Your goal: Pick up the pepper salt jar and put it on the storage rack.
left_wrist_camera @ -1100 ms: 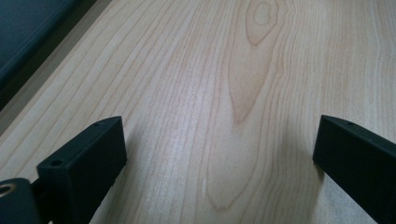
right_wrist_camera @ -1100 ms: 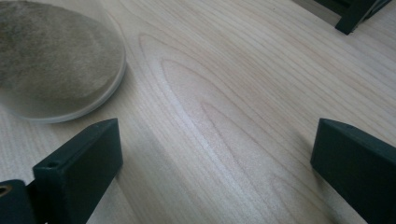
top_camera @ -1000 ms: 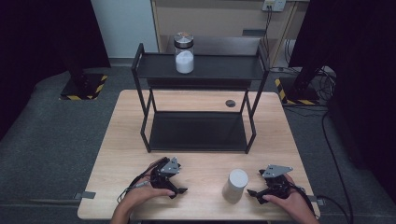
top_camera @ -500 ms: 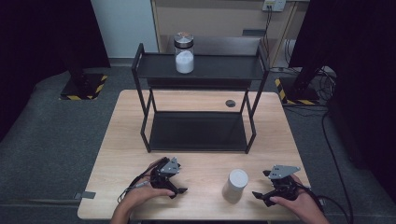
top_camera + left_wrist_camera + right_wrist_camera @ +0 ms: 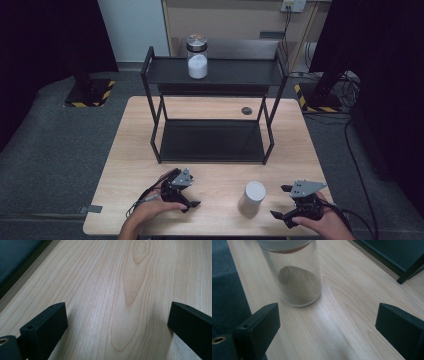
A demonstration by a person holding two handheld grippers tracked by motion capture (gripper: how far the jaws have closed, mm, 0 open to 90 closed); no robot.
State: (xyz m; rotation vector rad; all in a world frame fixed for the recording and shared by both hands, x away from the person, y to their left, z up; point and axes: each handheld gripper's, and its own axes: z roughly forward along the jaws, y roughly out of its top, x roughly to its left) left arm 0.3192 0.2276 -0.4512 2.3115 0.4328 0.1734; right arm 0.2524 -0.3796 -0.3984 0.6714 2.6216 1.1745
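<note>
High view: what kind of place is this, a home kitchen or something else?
Probably a lab or recording studio, not a home. A bare wooden table stands on grey carpet between black curtains, with a black metal shelf rack and loose cables on the floor.

My black jaws frame a clear jar [image 5: 298, 277] of grey-brown powder, white-lidded, on the pale wood-grain table [image 5: 220, 185]. Upper centre, a black shelf [image 5: 212, 72] holds a white-filled jar [image 5: 197, 57].

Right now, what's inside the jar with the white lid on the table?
The jar holds a heap of brownish-grey powder, sloped against its glass wall. Its white lid is on.
</note>
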